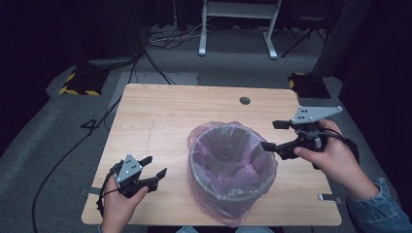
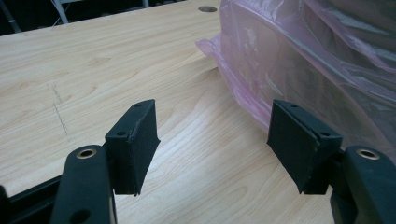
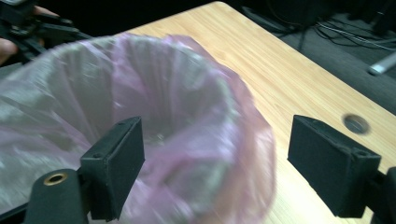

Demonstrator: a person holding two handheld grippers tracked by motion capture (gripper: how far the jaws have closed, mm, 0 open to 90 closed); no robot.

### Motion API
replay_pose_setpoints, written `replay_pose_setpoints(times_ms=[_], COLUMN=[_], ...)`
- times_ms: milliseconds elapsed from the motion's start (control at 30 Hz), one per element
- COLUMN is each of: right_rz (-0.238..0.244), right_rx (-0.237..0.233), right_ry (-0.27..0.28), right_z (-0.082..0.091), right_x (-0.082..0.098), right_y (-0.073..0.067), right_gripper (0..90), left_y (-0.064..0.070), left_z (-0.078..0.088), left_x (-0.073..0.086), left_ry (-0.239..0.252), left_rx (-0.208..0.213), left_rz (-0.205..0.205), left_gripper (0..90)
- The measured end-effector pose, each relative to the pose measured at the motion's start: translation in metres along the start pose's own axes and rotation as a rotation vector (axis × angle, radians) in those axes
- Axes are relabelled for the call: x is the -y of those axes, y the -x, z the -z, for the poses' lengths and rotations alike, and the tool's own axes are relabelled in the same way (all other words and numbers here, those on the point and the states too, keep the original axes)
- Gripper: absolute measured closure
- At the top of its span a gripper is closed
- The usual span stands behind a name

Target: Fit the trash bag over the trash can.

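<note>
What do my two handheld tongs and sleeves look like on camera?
Both tongs, left and right, are black with square foam-like pads. Each carries a grey three-cornered plate with dark holes. A black cable loops from the left one. The right arm wears a blue denim sleeve.

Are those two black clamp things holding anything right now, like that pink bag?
No, nothing is held. The left hand-held gripper and the right hand-held gripper are both open, beside the bin with its pink bag.
</note>
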State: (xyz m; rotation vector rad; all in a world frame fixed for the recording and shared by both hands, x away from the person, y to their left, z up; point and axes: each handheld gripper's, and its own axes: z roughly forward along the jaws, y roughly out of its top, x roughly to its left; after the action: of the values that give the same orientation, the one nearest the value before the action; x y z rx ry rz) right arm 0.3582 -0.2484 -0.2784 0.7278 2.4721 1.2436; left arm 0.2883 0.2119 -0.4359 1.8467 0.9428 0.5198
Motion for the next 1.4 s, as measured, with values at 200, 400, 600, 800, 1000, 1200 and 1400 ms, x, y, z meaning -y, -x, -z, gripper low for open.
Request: replay_pose_setpoints(times_ms=[200, 400, 600, 800, 1000, 1200, 1400], right_rz=[-0.042, -0.066, -0.092, -0.138, -0.19, -0.218, -0.207], right_rx=[0.055, 0.108, 0.14, 0.156, 0.16, 0.172, 0.18], right_ry=[-0.013, -0.023, -0.045, -0.058, -0.082, -0.102, -0.173], right_z=[0.016, 0.024, 0.022, 0.013, -0.002, -0.014, -0.028], right_x=[0.02, 0.045, 0.075, 0.109, 0.146, 0.176, 0.201], right_y=[0.014, 0.027, 0.037, 0.045, 0.051, 0.053, 0.051], right_gripper=[17.9, 17.9, 18.5, 20.2, 20.1, 19.9, 19.0], left_y=[-0.001, -0.002, -0.005, -0.007, -0.011, -0.015, -0.018], left_z=[-0.002, -0.004, -0.006, -0.012, -0.016, -0.019, -0.021], left_x=[-0.001, 0.0, 0.004, 0.01, 0.017, 0.023, 0.03], left_ry=[-0.004, -0.021, -0.057, -0.112, -0.143, -0.163, -0.182], left_rx=[0.0, -0.009, -0.012, -0.002, -0.013, -0.025, -0.03], left_rz=[0.002, 0.004, 0.004, 0.01, 0.016, 0.017, 0.013], left_gripper=[33.1, 31.8, 30.2, 28.4, 27.8, 27.6, 27.5])
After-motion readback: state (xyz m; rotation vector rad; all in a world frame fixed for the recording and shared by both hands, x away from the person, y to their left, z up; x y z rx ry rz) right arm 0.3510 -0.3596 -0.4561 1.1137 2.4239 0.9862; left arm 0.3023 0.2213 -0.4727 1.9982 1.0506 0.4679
